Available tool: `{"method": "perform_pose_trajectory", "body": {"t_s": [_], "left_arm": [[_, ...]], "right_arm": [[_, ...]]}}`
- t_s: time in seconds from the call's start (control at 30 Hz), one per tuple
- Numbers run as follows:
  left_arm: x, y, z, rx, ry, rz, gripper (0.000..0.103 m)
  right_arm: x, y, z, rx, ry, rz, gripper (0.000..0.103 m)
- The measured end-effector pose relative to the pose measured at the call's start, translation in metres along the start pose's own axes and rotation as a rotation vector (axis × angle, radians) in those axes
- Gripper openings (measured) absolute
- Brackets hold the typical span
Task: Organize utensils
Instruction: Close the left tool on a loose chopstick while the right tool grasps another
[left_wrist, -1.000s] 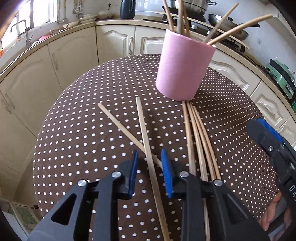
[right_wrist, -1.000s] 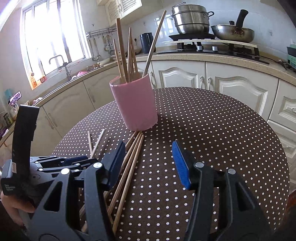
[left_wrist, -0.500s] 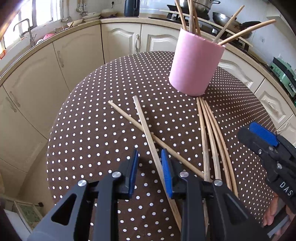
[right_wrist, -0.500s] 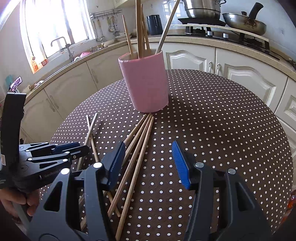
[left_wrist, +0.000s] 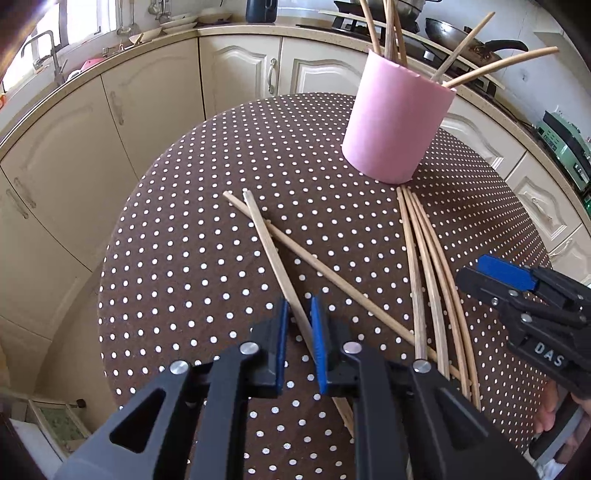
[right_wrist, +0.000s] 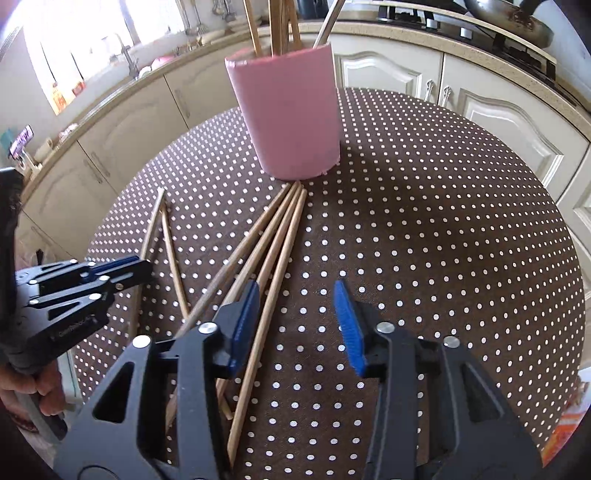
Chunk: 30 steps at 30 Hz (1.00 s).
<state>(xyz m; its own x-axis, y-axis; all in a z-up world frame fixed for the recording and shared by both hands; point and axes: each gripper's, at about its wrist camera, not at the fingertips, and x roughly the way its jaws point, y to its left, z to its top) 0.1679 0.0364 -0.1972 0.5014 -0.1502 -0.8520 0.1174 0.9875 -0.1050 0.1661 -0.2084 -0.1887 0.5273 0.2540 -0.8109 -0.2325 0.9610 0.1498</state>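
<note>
Polka-dot tablecloth (left_wrist: 192, 266) among cream kitchen cabinets (left_wrist: 147, 110); left gripper (left_wrist: 297, 325) fingers closing around chopstick (left_wrist: 275, 258), right gripper (right_wrist: 295, 314) fingers narrowing, apart

- The left gripper (left_wrist: 298, 314) points steeply down, its blue pads (left_wrist: 281, 332) nearly together and closing, a chopstick (left_wrist: 275, 258) between them.
- The right gripper (right_wrist: 295, 306) also tilts down, its jaws about half apart and closing, one chopstick just inside its left pad (right_wrist: 243, 317).
- From the left gripper, the right one sits at three o'clock.
- Fingers (right_wrist: 46, 391) wrap the left handle.
</note>
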Motion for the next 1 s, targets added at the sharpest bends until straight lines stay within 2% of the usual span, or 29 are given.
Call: {"method": "perform_pose_trajectory", "body": {"t_s": [0.4, 0.7, 0.8, 0.93, 1.0], "left_arm": [[0.005, 0.004, 0.005, -0.009, 0.012, -0.036, 0.013], [0.007, 0.004, 0.007, -0.003, 0.015, -0.029, 0.013], [0.007, 0.002, 0.008, -0.003, 0.016, -0.023, 0.012], [0.008, 0.001, 0.008, 0.004, 0.015, -0.016, 0.012], [0.008, 0.001, 0.008, -0.001, 0.016, -0.015, 0.012]], "right_arm": [[0.018, 0.018, 0.014, -0.060, 0.094, -0.054, 0.036], [0.034, 0.037, 0.030, -0.122, 0.165, -0.106, 0.033], [0.037, 0.044, 0.032, -0.154, 0.184, -0.114, 0.027], [0.040, 0.059, 0.035, -0.205, 0.205, -0.108, 0.012], [0.042, 0.062, 0.037, -0.213, 0.214, -0.098, 0.010]]}}
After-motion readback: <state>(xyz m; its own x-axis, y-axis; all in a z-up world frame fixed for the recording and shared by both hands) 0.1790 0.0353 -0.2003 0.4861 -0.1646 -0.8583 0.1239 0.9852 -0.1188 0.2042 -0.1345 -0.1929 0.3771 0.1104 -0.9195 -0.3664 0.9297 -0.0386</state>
